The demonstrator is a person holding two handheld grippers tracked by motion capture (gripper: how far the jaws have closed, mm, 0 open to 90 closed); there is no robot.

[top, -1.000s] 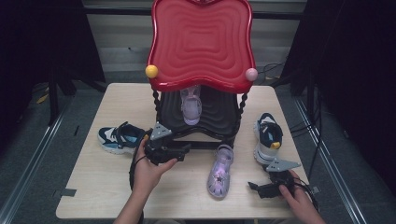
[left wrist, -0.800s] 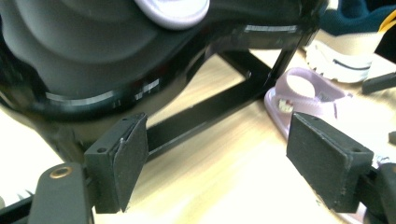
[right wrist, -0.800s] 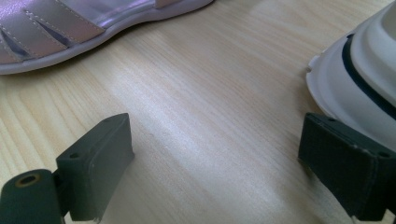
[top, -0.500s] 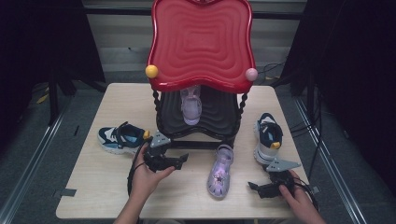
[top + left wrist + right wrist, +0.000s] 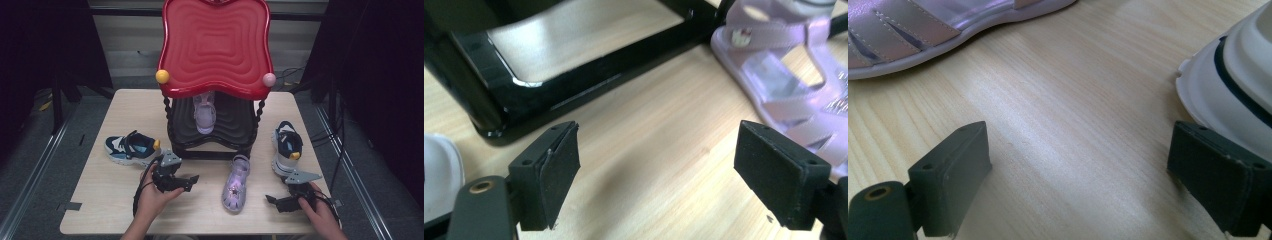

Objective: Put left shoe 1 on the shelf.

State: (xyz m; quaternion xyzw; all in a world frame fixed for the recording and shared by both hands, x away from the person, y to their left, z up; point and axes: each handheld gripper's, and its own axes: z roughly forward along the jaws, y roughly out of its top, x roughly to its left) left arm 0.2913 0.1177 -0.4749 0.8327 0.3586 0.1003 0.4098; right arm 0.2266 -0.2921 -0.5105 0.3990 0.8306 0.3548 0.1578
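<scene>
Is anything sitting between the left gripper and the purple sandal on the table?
Nothing visible. The left gripper points at the purple sandal, with bare table in the gap. Its jaws have just been opening and hold nothing. The black rack stands off to the side.

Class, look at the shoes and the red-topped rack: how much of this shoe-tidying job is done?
Done: one purple sandal sits on the rack. In hand: nothing; left gripper and right gripper are open, aimed at the second purple sandal. Left: that sandal and both sneakers lie on the table.
</scene>
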